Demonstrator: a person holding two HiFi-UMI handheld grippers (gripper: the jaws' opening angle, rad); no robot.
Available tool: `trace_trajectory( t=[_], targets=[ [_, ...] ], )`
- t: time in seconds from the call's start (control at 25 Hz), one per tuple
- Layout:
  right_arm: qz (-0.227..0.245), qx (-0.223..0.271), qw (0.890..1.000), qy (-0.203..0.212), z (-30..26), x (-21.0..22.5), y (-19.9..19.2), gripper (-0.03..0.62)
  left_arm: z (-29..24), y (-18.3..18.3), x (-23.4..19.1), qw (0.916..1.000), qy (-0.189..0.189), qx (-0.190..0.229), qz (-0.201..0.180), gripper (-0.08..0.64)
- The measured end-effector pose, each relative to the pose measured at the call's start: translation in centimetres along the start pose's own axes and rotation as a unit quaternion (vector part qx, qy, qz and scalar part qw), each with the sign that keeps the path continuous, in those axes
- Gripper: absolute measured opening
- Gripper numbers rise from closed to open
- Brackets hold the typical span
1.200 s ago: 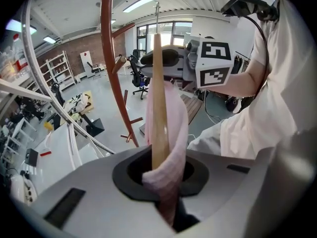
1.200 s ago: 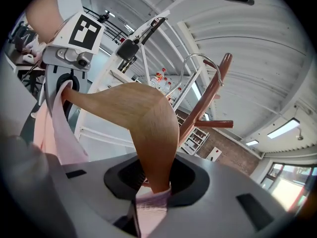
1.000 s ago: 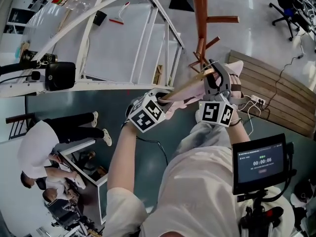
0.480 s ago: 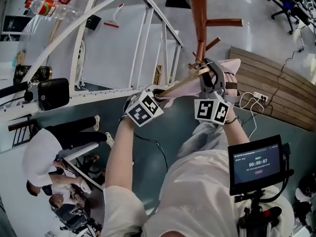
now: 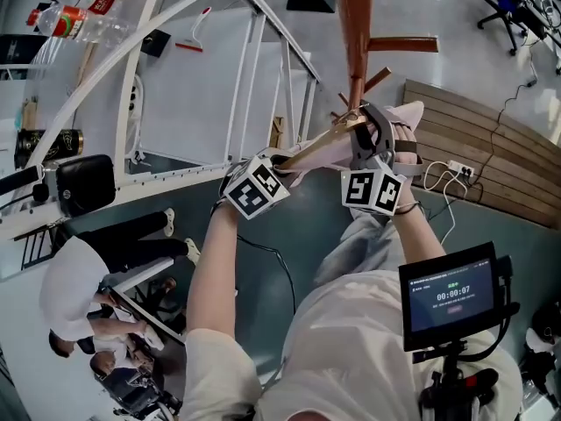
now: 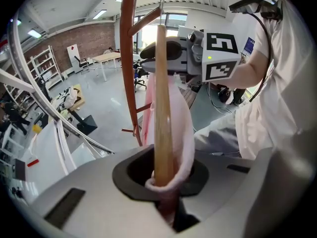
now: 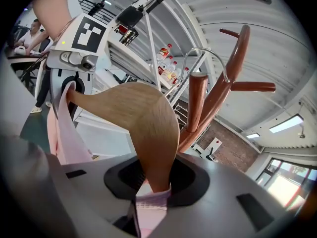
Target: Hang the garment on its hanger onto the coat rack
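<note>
Coat rack [image 5: 354,33]: red-brown wooden pole with stub pegs, at 12 o'clock from the person's hands in the head view. One peg points to 3 o'clock. Shorter ones cluster lower down, just above the hanger.

Garment [image 5: 408,119]: pale pink, draped over the hanger. Most of it bunches at the 3 o'clock end by the right gripper. A fold also wraps the other tip.

Hanger [image 5: 320,147]: light wood, held up off the floor. It slants from 8 o'clock up to 2 o'clock, and its upper middle is touching or just beside the lower pegs.

Left gripper [image 5: 280,160]: at the 8 o'clock tip. The fingers are closed on the hanger's wooden end with pink cloth pinched in alongside, as the left gripper view shows.

Right gripper [image 5: 375,143]: at the 2 o'clock arm. The fingers are clamped on the wooden shoulder and a strip of the garment beneath it.

Hook [image 7: 210,53]: thin wire. In the right gripper view it arcs over the top of a peg [image 7: 197,100]. Whether it bears on the wood cannot be told.

Progress, judged: lift and approach done, garment on its hanger and at the rack. Left to do: settle the hook onto the peg, check that it takes the weight, then open both grips. Both grippers appear to carry the load.
</note>
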State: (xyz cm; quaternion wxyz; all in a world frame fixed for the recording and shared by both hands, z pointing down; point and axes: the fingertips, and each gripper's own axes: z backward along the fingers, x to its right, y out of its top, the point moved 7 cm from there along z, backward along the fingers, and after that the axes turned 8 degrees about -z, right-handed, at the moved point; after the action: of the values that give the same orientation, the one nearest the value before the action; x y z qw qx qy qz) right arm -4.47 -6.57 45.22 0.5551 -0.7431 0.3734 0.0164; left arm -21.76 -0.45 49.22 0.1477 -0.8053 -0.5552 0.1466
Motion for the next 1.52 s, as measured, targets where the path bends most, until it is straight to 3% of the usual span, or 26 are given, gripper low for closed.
trace_trajectory(
  t=[0.84, 1.24, 1.52],
  targets=[
    [-0.009, -0.040, 0.999, 0.018, -3.6, -0.6, -3.7, 0.114, -4.2, -0.8, -2.1, 0.9996, -0.023, -0.008, 0.014, 0.047],
    [-0.004, -0.054, 0.998, 0.009, -5.3, 0.4, -4.8, 0.114, -6.4, 0.0, -4.2, 0.9996, -0.028, -0.004, 0.009, 0.048],
    [0.001, -0.047, 0.999, 0.026, -5.8, 0.8, -4.9, 0.117, -7.3, 0.3, -6.0, 0.9995, -0.028, -0.014, -0.009, 0.049]
  ],
)
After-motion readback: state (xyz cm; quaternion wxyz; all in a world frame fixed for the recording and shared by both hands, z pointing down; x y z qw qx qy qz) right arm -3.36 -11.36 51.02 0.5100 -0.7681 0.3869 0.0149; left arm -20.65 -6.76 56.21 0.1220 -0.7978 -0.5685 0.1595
